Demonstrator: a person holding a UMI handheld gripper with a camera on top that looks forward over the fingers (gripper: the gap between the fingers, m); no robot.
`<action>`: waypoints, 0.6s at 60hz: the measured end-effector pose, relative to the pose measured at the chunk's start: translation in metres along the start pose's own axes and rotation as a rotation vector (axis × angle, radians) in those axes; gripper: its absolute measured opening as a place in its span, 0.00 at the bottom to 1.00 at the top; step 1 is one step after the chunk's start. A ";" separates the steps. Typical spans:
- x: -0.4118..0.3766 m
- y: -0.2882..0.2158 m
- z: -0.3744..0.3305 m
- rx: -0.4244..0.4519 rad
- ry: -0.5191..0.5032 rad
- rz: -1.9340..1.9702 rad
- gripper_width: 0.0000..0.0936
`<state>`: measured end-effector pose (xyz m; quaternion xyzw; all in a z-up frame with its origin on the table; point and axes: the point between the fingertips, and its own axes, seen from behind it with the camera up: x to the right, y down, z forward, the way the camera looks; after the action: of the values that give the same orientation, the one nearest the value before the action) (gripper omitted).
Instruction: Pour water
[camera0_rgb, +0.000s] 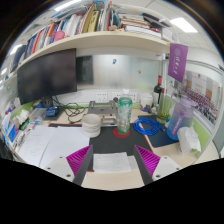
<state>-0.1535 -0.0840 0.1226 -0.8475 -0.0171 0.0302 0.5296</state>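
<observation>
Bottle (123, 115) stands upright on the counter (60, 140), well beyond the tongs (112, 165) and a touch right. Clear plastic, probably light and slick, sloshy if filled; best taken round the mid-body. Tongs spread wide, holding nothing. Stacked bowls (91, 124) sit left of it, blue coil (150, 127) right.

Single claw-mounted view, looking forward and slightly down over cluttered white surface (60, 140) toward black monitor (46, 72), mid-range.
</observation>
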 end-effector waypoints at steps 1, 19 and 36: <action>-0.006 0.000 -0.010 -0.005 -0.001 0.010 0.92; -0.086 -0.038 -0.129 0.010 -0.044 0.071 0.90; -0.095 -0.064 -0.174 0.103 -0.033 0.045 0.91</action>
<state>-0.2359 -0.2178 0.2591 -0.8188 -0.0050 0.0568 0.5712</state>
